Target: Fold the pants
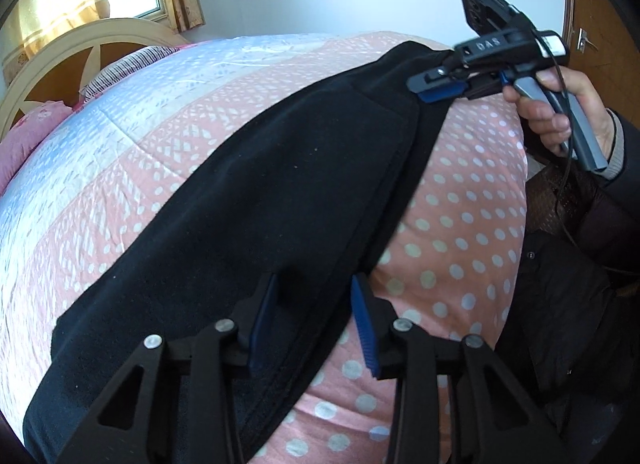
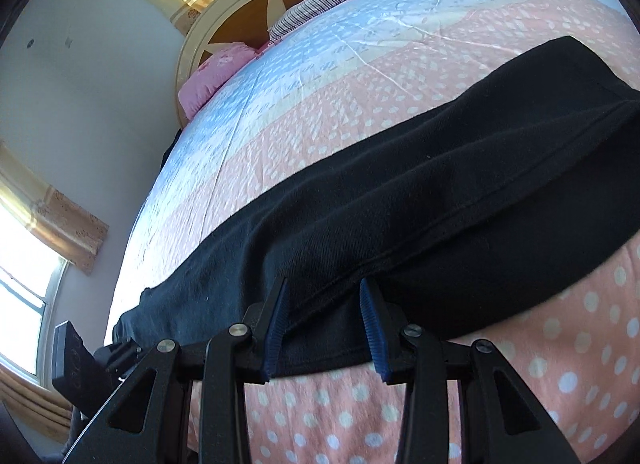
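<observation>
A: Along the near edge of the bed (image 1: pixel 460 224), the black pants (image 1: pixel 260 192) lie stretched out lengthwise on the pink dotted quilt. Looks like legs already stacked — I see a doubled edge and seam running the length in the right wrist view.

B: Grippers?

A: Left gripper (image 1: pixel 316 320) has its jaws spread, straddling the near edge of the cloth at one end. Fabric sits between the pads, not pinched as far as I can tell. Right gripper (image 2: pixel 324 320) — same story at the other end: jaws apart, pants edge lying between them, no clamp visible.

B: From the left camera the right gripper looks narrower.

A: Side-on there, can't judge from that angle. Its own camera shows the gap clearly.

B: Progress?

A: My read: the lengthwise fold is done, the cross folds are not. Pants are still full length along the bed edge. Left to do: close both on the edge, bring one end over the other, flatten.

B: Risks?

A: Grabbing only the top layer — the stack would split.
</observation>
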